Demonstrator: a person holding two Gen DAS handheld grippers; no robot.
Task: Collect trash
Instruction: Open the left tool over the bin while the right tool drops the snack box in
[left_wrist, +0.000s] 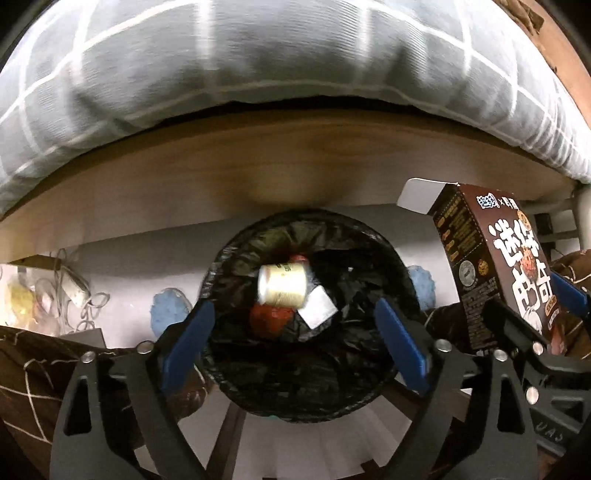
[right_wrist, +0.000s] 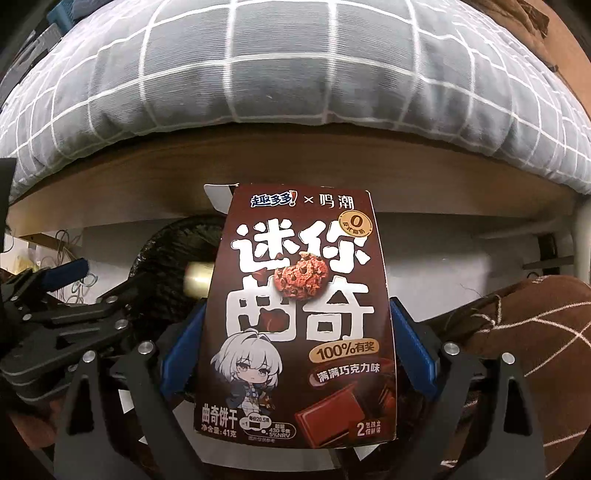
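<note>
A round bin lined with a black bag (left_wrist: 373, 354) stands on the floor under the bed edge. My left gripper (left_wrist: 291, 339) is open right above it. A pale can (left_wrist: 282, 286) is blurred in the air between the open fingers, over red trash (left_wrist: 269, 319) and a white scrap (left_wrist: 317, 308) in the bin. My right gripper (right_wrist: 295, 343) is shut on a brown cookie box (right_wrist: 299, 295), held upright just right of the bin; the box also shows in the left wrist view (left_wrist: 495, 273). The bin (right_wrist: 166, 266) and can (right_wrist: 199, 282) show behind the box.
A wooden bed frame (left_wrist: 258, 166) with a grey checked quilt (left_wrist: 258, 62) overhangs the bin. Blue slippers (left_wrist: 166, 314) and tangled cables (left_wrist: 74, 291) lie under the bed. Brown checked fabric (right_wrist: 535, 325) is at the right.
</note>
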